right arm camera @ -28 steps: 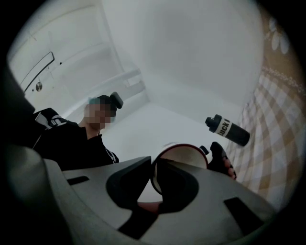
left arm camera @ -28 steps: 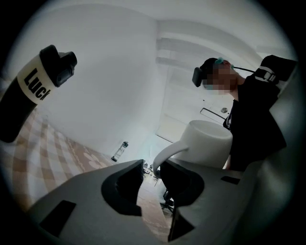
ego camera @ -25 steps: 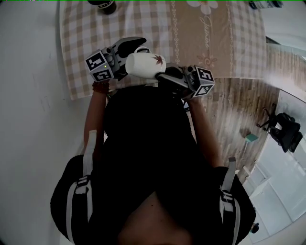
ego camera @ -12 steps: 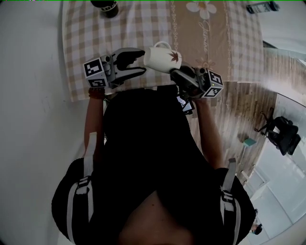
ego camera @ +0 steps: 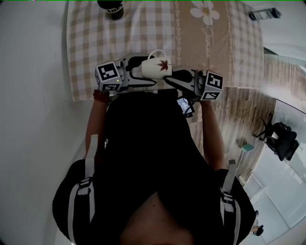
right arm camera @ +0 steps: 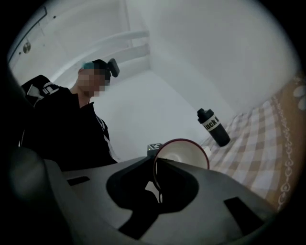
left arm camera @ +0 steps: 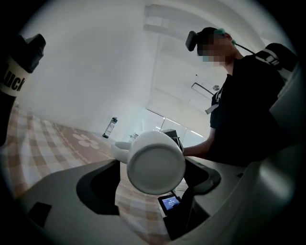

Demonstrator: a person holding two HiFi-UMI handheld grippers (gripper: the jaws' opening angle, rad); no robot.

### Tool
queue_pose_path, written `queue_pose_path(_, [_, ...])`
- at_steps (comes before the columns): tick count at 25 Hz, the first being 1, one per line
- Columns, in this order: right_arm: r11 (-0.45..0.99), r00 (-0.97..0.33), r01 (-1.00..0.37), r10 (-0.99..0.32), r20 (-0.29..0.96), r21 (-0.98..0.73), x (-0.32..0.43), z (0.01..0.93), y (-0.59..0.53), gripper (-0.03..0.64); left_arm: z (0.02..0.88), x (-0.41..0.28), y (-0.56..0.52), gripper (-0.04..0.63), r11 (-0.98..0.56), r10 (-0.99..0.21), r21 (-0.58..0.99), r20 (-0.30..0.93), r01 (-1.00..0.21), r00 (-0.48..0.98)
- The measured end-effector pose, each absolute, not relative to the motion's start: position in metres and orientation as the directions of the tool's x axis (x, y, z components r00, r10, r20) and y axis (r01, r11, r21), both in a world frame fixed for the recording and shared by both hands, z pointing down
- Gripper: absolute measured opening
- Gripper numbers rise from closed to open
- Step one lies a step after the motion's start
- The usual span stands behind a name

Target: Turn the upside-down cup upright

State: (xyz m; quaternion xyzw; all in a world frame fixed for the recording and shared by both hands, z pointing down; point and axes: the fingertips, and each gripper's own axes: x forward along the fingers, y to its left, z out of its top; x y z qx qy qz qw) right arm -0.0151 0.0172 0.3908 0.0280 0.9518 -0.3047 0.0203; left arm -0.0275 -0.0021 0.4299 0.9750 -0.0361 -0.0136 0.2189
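Note:
A white cup (ego camera: 155, 68) with a red leaf print hangs on its side above the table's near edge, handle up. My right gripper (ego camera: 171, 77) is shut on its dark-edged rim (right arm camera: 184, 153), one jaw inside the mouth. My left gripper (ego camera: 143, 72) faces the cup's base (left arm camera: 155, 167). Its jaws have just been opening and stand wide, with the base end between them and a gap on each side. In the right gripper view the jaws (right arm camera: 158, 184) pinch the rim edge-on.
A table with a beige checked cloth (ego camera: 95, 38) lies ahead. On it stand a black bottle (ego camera: 111, 7) at the far left and a clear bottle (ego camera: 260, 13) at the far right. A small lit screen (ego camera: 185, 106) shows below the right gripper. An office chair (ego camera: 282, 143) stands on the wooden floor.
The cup swung right and up in the right gripper, then came back left and lower. The left gripper's jaws spread wide and moved right around the cup's base.

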Motion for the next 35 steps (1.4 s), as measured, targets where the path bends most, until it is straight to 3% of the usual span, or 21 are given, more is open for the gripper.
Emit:
queue_pose_path(4, [0.840, -0.998, 0.032, 0.052, 0.022, -0.541, -0.026, 0.399, 0.016, 0.031, 0.446, -0.024, -0.005, 0.414, -0.907, -0.085, 0.406, 0.070, -0.106, 0.994])
queue_pose_path(8, [0.911, -0.966, -0.006, 0.101, 0.237, -0.412, -0.037, 0.413, 0.020, 0.031, 0.477, -0.018, -0.002, 0.426, -0.939, -0.067, 0.309, 0.271, -0.153, 0.960])
queue_pose_path(11, [0.947, -0.925, -0.007, 0.116, 0.361, -0.322, -0.041, 0.421, 0.021, 0.034, 0.493, -0.015, -0.003, 0.423, -0.958, -0.067, 0.241, 0.345, -0.157, 0.936])
queue_pose_path(19, [0.997, -0.836, -0.029, 0.014, 0.548, -0.070, -0.045, 0.418, 0.007, 0.035, 0.497, -0.007, -0.028, 0.392, -0.958, -0.201, 0.117, 0.370, -0.260, 0.907])
queue_pose_path(26, [0.955, -0.662, 0.096, -0.150, 0.734, 0.282, -0.046, 0.430, -0.006, 0.038, 0.511, 0.003, -0.058, 0.353, -0.919, -0.359, 0.003, 0.412, -0.395, 0.838])
queue_pose_path(32, [0.915, -0.570, 0.156, -0.224, 0.791, 0.372, -0.040, 0.437, -0.011, 0.041, 0.509, 0.013, -0.072, 0.350, -0.901, -0.414, -0.025, 0.352, -0.434, 0.839])
queue_pose_path(35, [0.865, -0.619, 0.209, -0.244, 0.746, 0.456, -0.044, 0.425, -0.008, 0.052, 0.497, 0.014, -0.071, 0.347, -0.901, -0.415, 0.013, 0.261, -0.433, 0.872])
